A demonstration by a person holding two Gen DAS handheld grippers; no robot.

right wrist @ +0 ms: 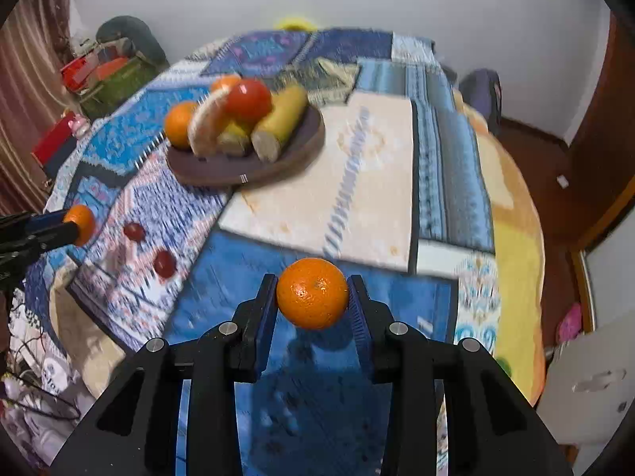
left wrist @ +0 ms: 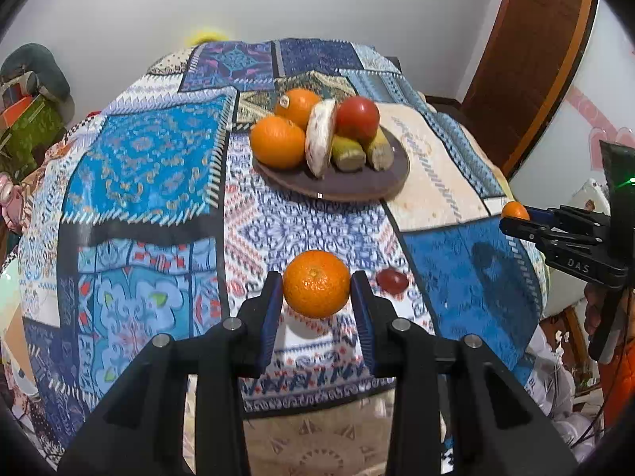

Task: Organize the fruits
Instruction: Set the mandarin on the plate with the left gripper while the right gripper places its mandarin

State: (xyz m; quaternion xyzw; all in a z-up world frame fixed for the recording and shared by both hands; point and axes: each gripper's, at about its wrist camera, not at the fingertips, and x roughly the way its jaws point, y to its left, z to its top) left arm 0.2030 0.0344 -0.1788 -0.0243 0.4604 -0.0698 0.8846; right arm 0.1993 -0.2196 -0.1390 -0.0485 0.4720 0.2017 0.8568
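Note:
My left gripper (left wrist: pixel 316 293) is shut on a small orange (left wrist: pixel 316 283), held above the patterned tablecloth. My right gripper (right wrist: pixel 312 297) is shut on another small orange (right wrist: pixel 312 292), also held above the cloth. Each gripper shows in the other's view: the right one (left wrist: pixel 512 218) at the right edge, the left one (right wrist: pixel 73 224) at the left edge. A dark round plate (left wrist: pixel 357 188) further back holds two oranges (left wrist: pixel 278 142), a red apple (left wrist: pixel 358 118) and bananas (left wrist: pixel 320 137). It also shows in the right wrist view (right wrist: pixel 222 174). Two small dark red fruits (right wrist: pixel 164 263) lie on the cloth; the left wrist view shows one (left wrist: pixel 392 280).
The table (right wrist: pixel 369 182) is round, covered in a blue patchwork cloth. A wooden door (left wrist: pixel 528 71) stands at the right. Clutter and boxes (right wrist: pixel 107 75) sit by the wall at the left. A white chair (right wrist: pixel 587 388) is at the near right.

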